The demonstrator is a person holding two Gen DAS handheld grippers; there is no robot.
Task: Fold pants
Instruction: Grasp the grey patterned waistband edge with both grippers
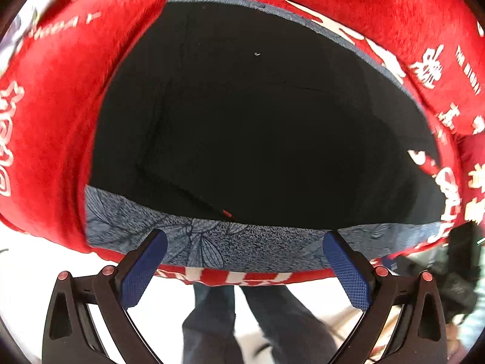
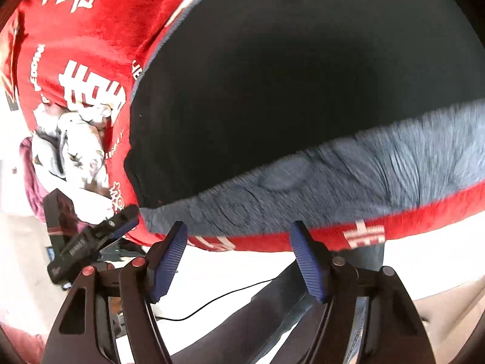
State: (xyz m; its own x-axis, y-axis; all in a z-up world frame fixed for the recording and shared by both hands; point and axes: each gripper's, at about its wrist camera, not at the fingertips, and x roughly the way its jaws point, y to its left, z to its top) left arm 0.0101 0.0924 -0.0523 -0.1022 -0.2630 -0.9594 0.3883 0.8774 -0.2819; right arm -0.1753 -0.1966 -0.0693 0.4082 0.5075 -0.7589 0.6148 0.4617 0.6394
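Both tools gape, holding nothing: left gripper (image 1: pixel 244 265) and right gripper (image 2: pixel 239 257) hover at the bed's near edge. Red blanket (image 1: pixel 54 127) covers it; grey patterned cloth (image 1: pixel 212 242) underlies the flat black pants (image 1: pixel 257 121).

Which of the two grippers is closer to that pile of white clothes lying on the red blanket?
Left. In the right camera's view the left gripper sits just below the white clothes, while the right gripper hovers open farther along, over the grey-blue band of the pants.
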